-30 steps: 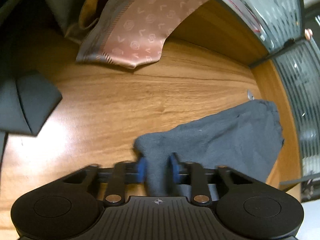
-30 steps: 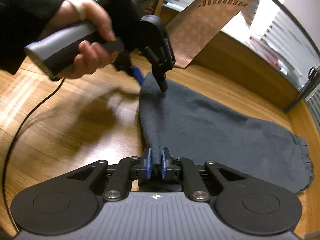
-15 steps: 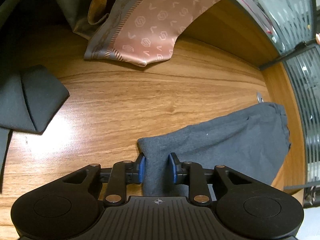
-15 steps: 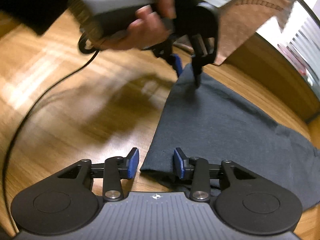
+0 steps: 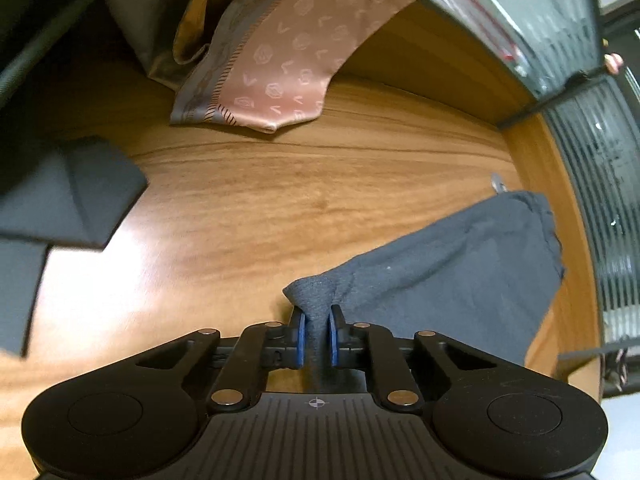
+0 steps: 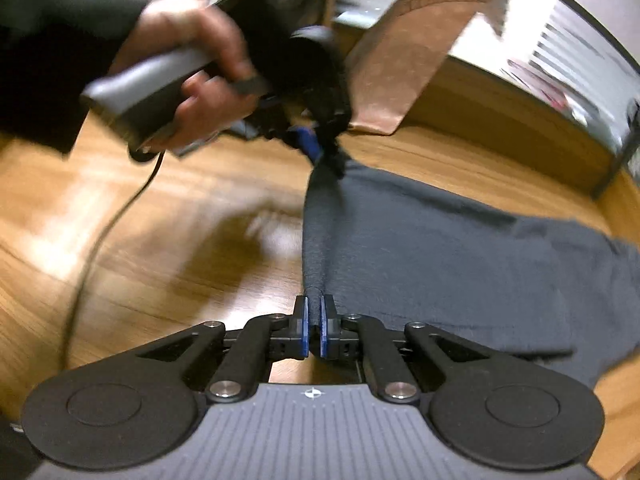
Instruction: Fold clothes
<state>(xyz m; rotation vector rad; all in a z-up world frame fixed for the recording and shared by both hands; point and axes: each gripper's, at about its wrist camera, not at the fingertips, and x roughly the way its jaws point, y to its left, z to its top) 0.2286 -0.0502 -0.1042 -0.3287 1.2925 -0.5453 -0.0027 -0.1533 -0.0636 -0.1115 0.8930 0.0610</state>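
Both jaws just closed: left gripper [image 5: 316,334] and right gripper [image 6: 314,330] each pinch an edge of the grey garment [image 6: 440,264], bunching it above the desk [image 5: 260,208].

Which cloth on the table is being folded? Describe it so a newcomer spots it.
On the wooden table, look right of centre: the dark grey garment, plain and matte, pinched at one edge by both grippers. The pink scarf behind it is patterned and shiny.
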